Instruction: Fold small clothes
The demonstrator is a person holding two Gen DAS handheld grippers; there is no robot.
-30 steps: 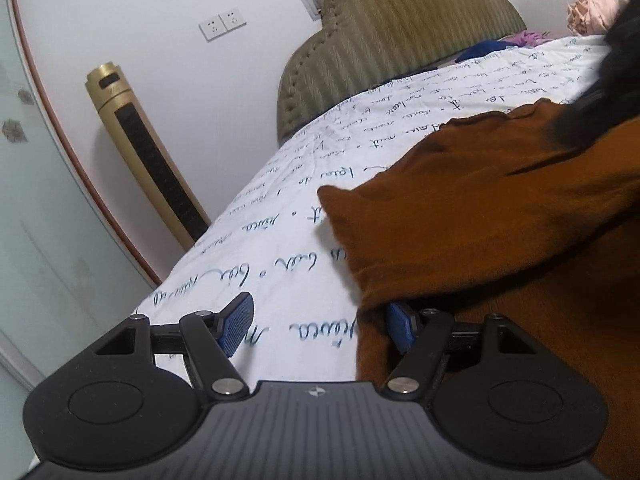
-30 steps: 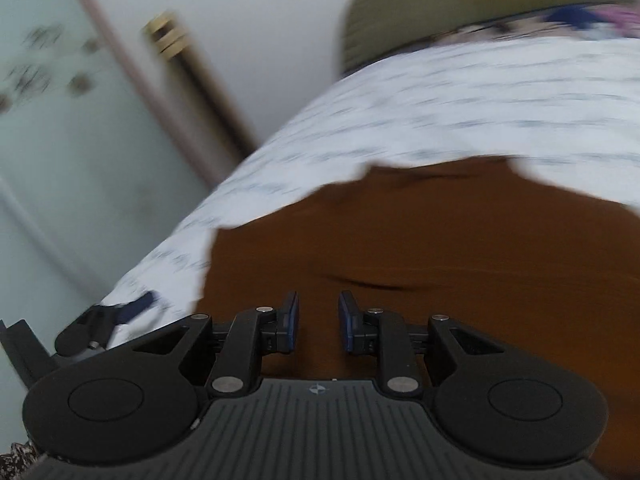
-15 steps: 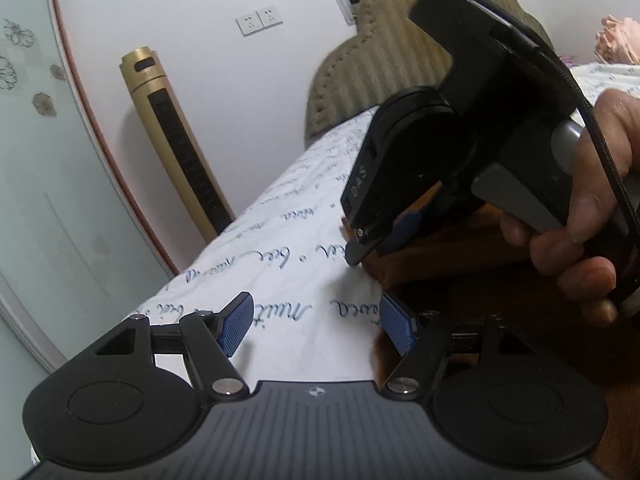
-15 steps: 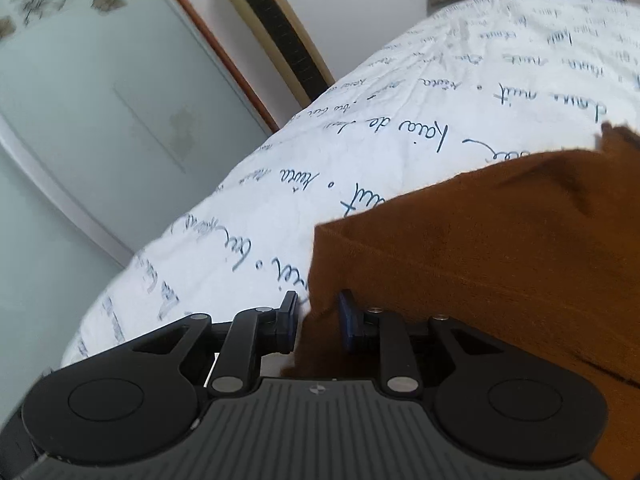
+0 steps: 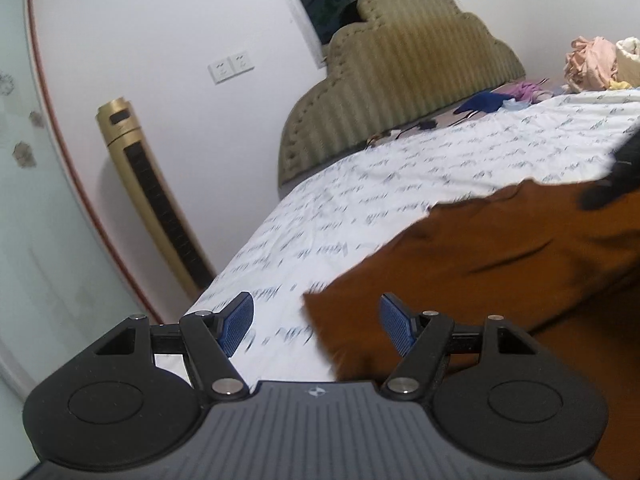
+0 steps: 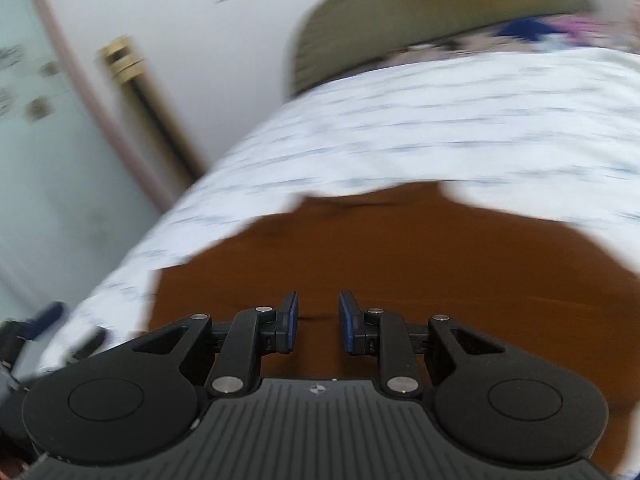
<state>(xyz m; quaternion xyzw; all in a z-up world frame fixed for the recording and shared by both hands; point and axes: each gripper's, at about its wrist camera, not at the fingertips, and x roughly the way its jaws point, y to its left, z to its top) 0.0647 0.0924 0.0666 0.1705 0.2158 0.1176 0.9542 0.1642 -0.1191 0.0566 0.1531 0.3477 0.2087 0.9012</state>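
A brown garment point(image 5: 500, 248) lies spread on the white bedsheet with blue script point(image 5: 400, 184). My left gripper point(image 5: 316, 324) is open wide and hovers over the garment's near left corner; the cloth shows below, between the blue pads point(image 5: 238, 322), and neither pad presses it. My right gripper point(image 6: 319, 320) hangs over the middle of the brown garment point(image 6: 400, 264) with a narrow gap between its pads and nothing pinched. That view is motion-blurred. A dark blur at the right edge of the left wrist view may be the right gripper.
An olive padded headboard point(image 5: 400, 80) closes the far end of the bed. A gold tower fan point(image 5: 148, 184) and a frosted glass door point(image 5: 40, 240) stand to the left. Blue and purple clothes point(image 5: 488, 102) and a pink pile point(image 5: 592, 64) lie by the headboard.
Half a second ago the right gripper, in a hand, was at the garment's left corner in front of the left camera; it has swung back right. The left gripper has risen a little.
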